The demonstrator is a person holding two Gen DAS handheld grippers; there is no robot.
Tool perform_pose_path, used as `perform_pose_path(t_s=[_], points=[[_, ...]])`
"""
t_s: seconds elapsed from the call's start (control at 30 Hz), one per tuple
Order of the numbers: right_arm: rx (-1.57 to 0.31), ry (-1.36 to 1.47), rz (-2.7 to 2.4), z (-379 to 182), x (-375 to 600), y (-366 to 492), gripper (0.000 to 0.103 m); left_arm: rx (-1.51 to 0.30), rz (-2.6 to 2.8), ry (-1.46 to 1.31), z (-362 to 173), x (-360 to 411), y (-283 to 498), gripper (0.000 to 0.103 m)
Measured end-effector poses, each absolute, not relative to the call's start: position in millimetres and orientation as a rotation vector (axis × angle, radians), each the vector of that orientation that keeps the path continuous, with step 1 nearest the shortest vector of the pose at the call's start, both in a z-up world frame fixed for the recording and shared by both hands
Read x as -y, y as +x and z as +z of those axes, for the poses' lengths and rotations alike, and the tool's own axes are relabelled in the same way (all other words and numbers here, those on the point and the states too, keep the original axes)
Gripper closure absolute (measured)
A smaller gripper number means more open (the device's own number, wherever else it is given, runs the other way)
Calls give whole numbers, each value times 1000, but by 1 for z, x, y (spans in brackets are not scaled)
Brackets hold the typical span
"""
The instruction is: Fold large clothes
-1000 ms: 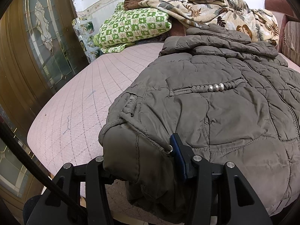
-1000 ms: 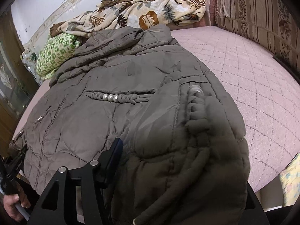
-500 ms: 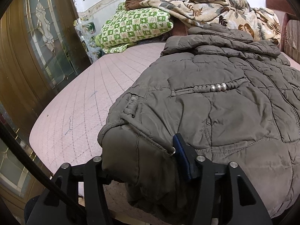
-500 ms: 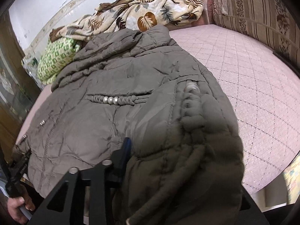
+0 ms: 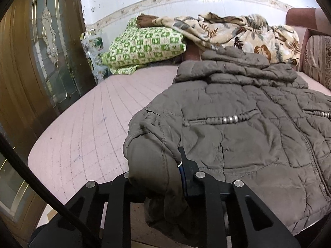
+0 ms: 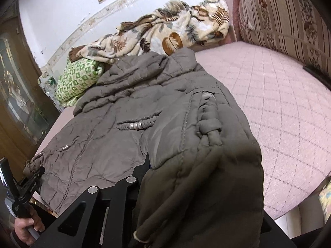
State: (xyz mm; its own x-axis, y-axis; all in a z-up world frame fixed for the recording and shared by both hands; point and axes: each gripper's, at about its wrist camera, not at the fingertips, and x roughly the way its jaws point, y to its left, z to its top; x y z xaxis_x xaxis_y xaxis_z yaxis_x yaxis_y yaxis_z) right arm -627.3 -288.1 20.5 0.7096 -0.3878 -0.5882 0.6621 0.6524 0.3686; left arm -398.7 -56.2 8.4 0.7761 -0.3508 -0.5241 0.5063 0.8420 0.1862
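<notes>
A grey-brown padded jacket lies front-up on the pink quilted bed, hood toward the wall. My left gripper has its jaws closing on the jacket's near left hem corner, and bunched fabric fills the gap and hides the left finger. My right gripper has its jaws closing on the near right hem corner, which drapes over and hides its right finger. In the right wrist view the left gripper shows at the lower left, held by a hand.
A green checked pillow and a leaf-patterned blanket are piled at the wall. A wooden door with glass panes stands left of the bed. A striped cushion lines the right side. The bed's front edge is just below both grippers.
Both grippers' jaws have narrowed onto the jacket's hem corners. Both views have tilted upward slightly, showing more wall. The right corner now bunches higher over the right gripper.
</notes>
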Motion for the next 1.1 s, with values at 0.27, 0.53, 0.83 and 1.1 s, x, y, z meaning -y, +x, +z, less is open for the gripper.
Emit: perform_pose_path(t_s=[0.27,0.53,0.83,1.1], points=[[-444,581,-602,35,282,-638,81,-468,-493,313,27,48,-403,81],[-392,534,-564,60,274,-643,82,-452,-519,279,53,38,-407,81],[-343,499,-509,91,265,-655,82,-423,-546,255,86,26,-408,81],[-314,506,-496,107,272,-656,82,-389,-571,263,107,30,-399,80]])
